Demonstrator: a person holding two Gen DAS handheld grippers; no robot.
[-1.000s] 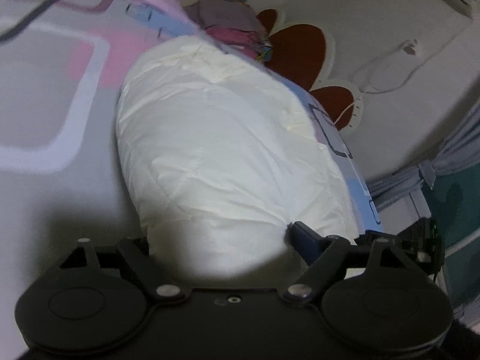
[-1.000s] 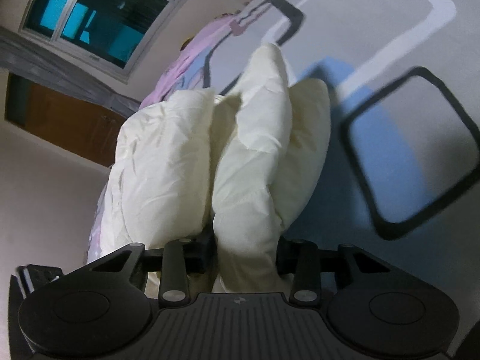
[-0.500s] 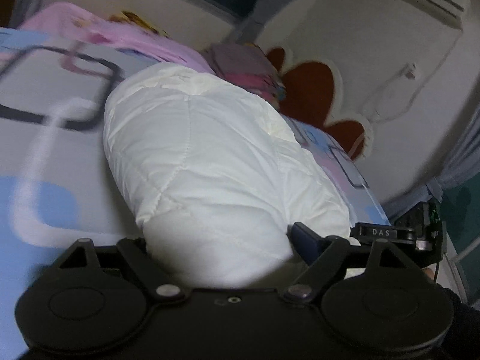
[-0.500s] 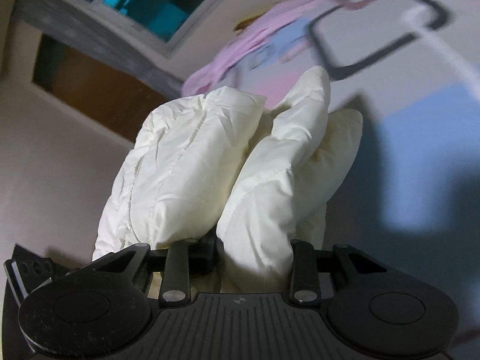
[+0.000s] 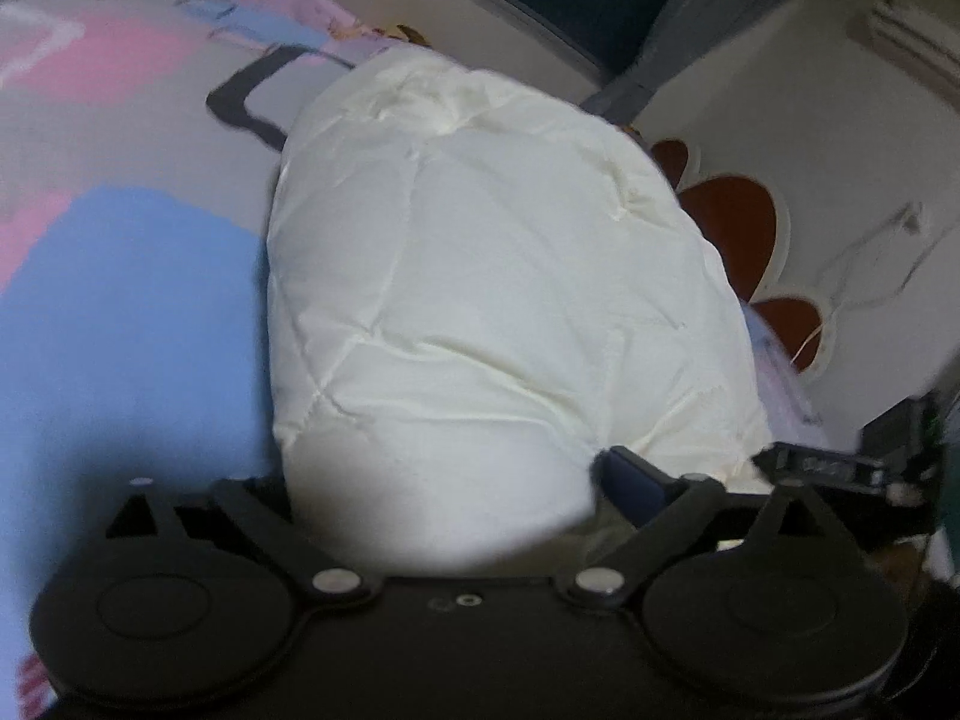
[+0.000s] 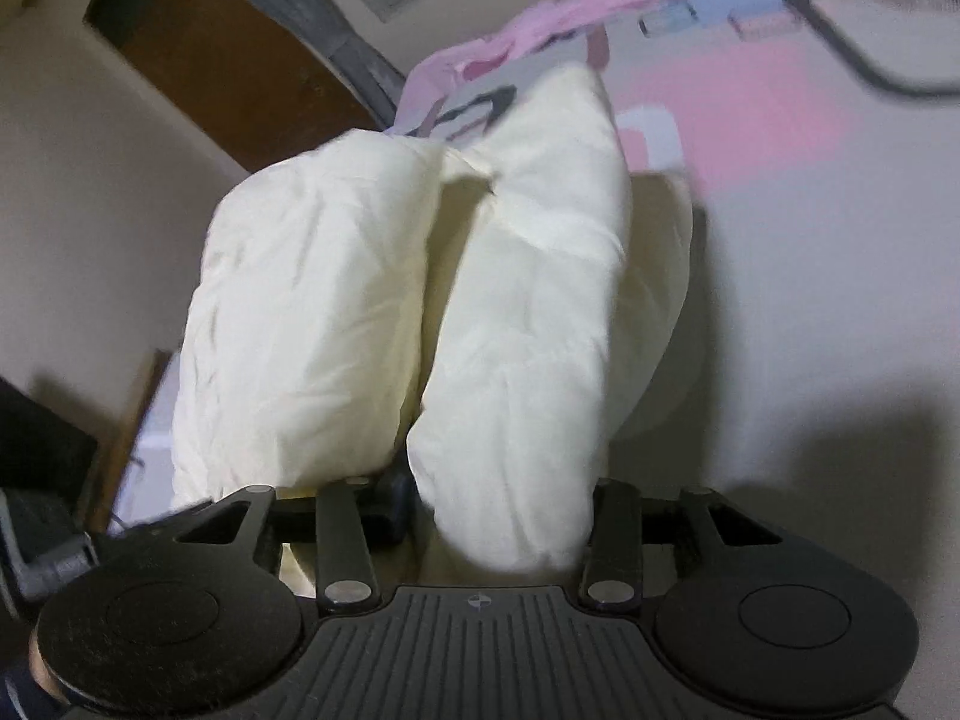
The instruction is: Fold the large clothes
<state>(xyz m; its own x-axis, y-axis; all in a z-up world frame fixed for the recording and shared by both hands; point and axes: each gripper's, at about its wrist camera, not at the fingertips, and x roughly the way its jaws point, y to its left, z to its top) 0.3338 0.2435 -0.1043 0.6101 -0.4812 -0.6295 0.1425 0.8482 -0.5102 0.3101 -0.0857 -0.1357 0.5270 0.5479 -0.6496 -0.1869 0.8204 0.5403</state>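
Swinging over the patterned pink, blue and grey bedsheet (image 5: 120,300), the left gripper (image 5: 444,480) has carried its end of the puffy cream-white quilted jacket (image 5: 498,276) from a grey patch to a blue one, jaws clamped wide around a thick bundle of padding. To the right, the right gripper (image 6: 498,492) stays pinched on a folded lobe, the jacket now hanging over the bed's pink edge. Judging by this, the folded jacket is being relocated.

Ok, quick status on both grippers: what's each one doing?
Left gripper: shut on the cream padded jacket.
Right gripper: shut on a bunched fold of the same jacket.
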